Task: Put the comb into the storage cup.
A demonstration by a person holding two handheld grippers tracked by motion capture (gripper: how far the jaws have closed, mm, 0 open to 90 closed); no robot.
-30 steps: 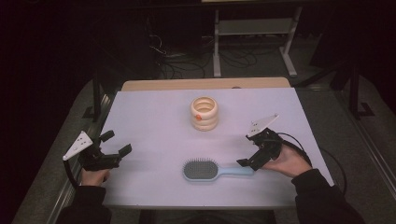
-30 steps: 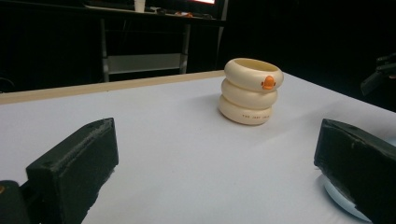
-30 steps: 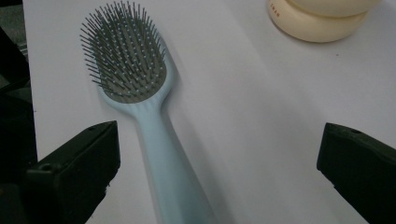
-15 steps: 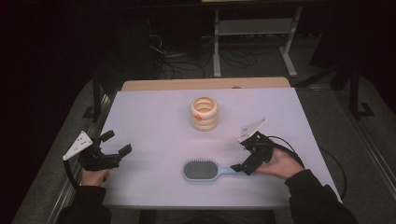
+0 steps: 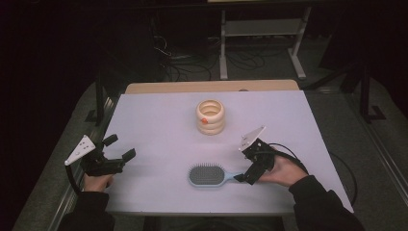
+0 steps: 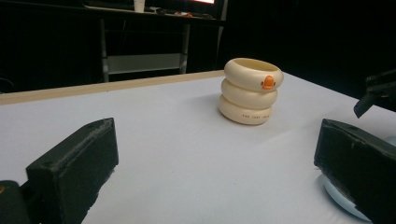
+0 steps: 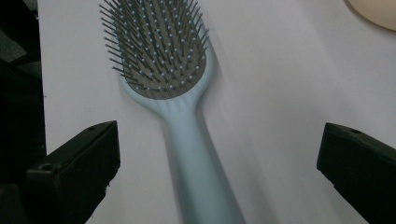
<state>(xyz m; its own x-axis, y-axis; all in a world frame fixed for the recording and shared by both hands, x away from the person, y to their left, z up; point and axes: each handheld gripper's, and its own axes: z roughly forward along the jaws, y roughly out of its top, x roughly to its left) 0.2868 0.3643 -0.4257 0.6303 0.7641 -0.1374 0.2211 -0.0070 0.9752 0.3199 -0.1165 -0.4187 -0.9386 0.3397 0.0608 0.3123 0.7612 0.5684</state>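
A: Starting at the left, what did the high view give you?

B: The left claw sat near the left edge of the white counter, held in a hand, jaws spread and gripping nothing. It was well apart from the hairbrush, which lay flat near the front edge, bristles up, handle pointing to the right.

A: And the left gripper view?

B: It looked along the counter between its two black jaws, which stood wide apart with bare surface between them. Beyond them stood the cream ringed cup, upright, three stacked rings with a small orange mark on the top ring; the lettering on the bottom ring was too small to read. The high view showed instead that the cup was hollow, standing past the brush toward the far side. A pale blue edge of the brush peeked out by the right-hand jaw.

A: Further right?

B: The right claw was at the tip of the brush handle in the high view, but whether it touched was hard to tell there. The right gripper view settled it: the jaws stood released, wide apart, with the blue handle running up between them and touching neither. The grey bristle pad lay farther ahead.
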